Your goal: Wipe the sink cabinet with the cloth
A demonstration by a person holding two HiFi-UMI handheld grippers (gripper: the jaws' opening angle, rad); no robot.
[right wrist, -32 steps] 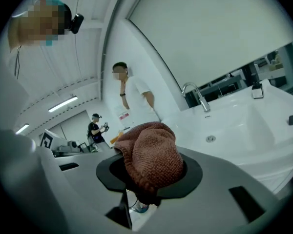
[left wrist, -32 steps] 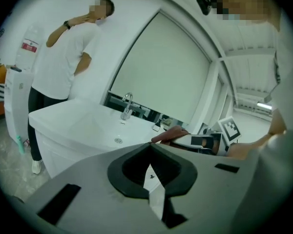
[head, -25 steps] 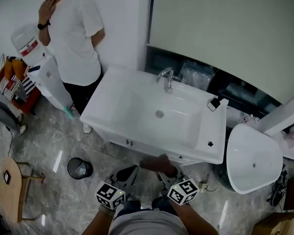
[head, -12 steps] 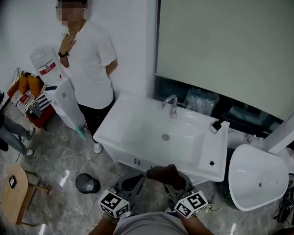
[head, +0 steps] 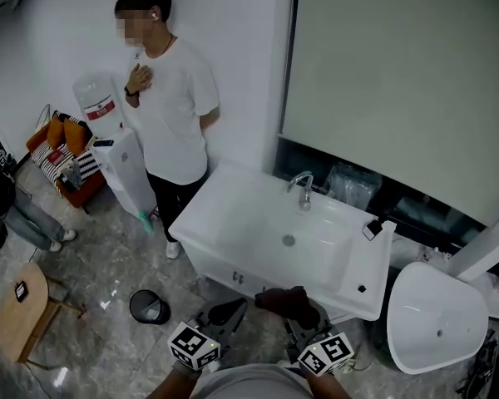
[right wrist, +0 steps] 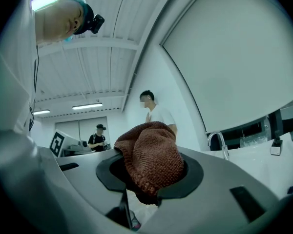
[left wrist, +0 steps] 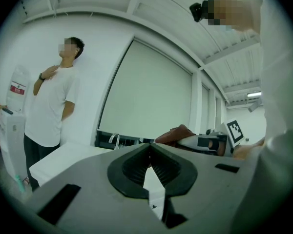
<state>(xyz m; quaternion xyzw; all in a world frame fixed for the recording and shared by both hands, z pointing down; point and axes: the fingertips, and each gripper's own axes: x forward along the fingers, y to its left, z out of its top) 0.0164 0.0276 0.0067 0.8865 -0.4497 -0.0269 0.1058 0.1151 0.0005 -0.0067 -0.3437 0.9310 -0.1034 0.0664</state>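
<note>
Cloth (right wrist: pixel 151 155): brown knit (bunched wad) | right gripper (right wrist: pixel 147 182) fingers clamped on it | left gripper (left wrist: pixel 149 150) fingers together

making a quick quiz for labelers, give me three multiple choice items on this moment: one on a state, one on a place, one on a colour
1. The left gripper has its jaws:
A) shut with nothing between them
B) spread wide apart
C) clamped on the faucet

2. The brown cloth is:
A) in the sink basin
B) on the floor
C) between the jaws of the right gripper

3. The sink cabinet is:
A) black
B) white
C) brown

Answers:
1 A, since the left gripper view shows the jaw tips meeting with nothing held.
2 C, since the right gripper view shows the brown cloth bunched in that gripper's closed jaws.
3 B, since the head view shows its top and front white.
</note>
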